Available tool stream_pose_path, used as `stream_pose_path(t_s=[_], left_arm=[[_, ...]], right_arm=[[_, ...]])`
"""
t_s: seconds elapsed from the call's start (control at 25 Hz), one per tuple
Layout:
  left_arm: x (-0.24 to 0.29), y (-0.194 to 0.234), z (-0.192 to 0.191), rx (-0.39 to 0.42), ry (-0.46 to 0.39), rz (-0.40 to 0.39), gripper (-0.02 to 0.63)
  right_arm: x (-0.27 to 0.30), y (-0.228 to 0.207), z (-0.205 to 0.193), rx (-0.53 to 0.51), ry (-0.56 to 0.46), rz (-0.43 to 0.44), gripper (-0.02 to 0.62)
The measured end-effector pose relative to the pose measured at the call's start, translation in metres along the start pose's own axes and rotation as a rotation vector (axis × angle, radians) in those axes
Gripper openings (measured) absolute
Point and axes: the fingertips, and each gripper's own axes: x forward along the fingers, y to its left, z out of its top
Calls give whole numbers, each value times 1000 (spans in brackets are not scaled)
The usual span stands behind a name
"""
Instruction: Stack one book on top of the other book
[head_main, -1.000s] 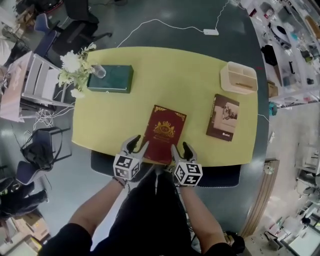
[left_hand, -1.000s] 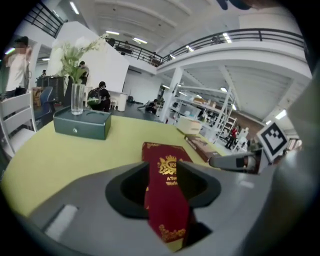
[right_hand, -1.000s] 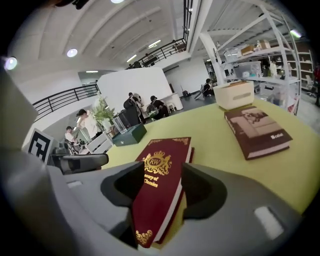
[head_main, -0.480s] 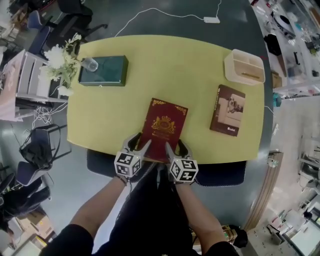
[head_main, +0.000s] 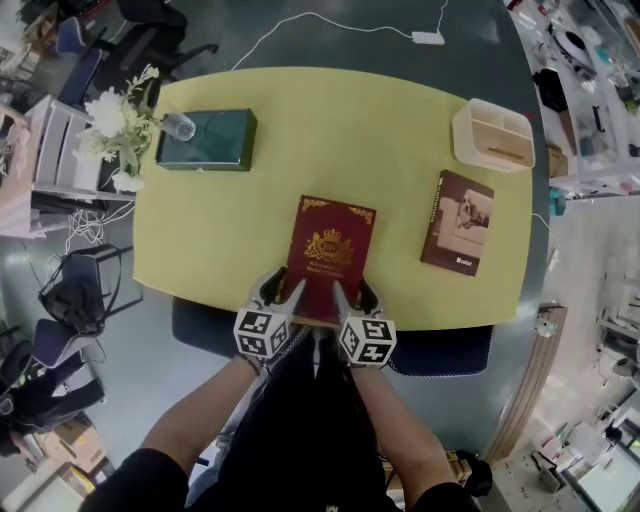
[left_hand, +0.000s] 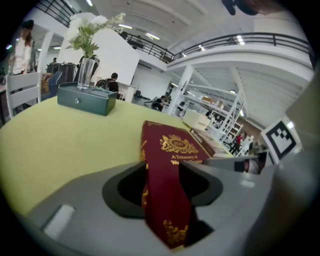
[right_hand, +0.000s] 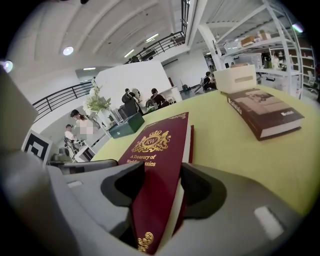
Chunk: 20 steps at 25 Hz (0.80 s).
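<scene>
A dark red book (head_main: 328, 255) with gold print lies on the yellow table (head_main: 240, 230), its near end at the front edge. My left gripper (head_main: 281, 292) is at its near left corner and my right gripper (head_main: 355, 295) at its near right corner. In the left gripper view the red book (left_hand: 175, 150) fills the gap of the left gripper (left_hand: 162, 170). In the right gripper view the red book (right_hand: 155, 145) likewise fills the right gripper (right_hand: 164, 172). Both pairs of jaws are closing, pads against the book. A brown book (head_main: 458, 222) lies flat to the right, apart from both.
A green box (head_main: 205, 140) and a vase of white flowers (head_main: 120, 125) stand at the far left of the table. A cream desk organiser (head_main: 490, 135) sits at the far right corner. A dark chair seat (head_main: 205, 325) shows below the front edge.
Both grippers have sunk slightly and their fingers now reach further over the red book's near corners. The red book and the brown book lie where they were.
</scene>
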Motion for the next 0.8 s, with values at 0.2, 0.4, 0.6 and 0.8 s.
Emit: stream_pose_path(t_s=[0.2,0.4,0.6,0.8], left_arm=[[14,-13,6,-36,-22,2,222],[34,-34,13,-55,-28,-22,225],[43,-41,15,-51,-42,-12,227],[42,-40,14,-42,-51,-19,225]], right_arm=[[2,-20,14,1,-13,-1,225],[6,-50,29,33,-22,24,224],[9,-62,36,26,-28,45,222],[9,-61,35,35,-39,33,222]])
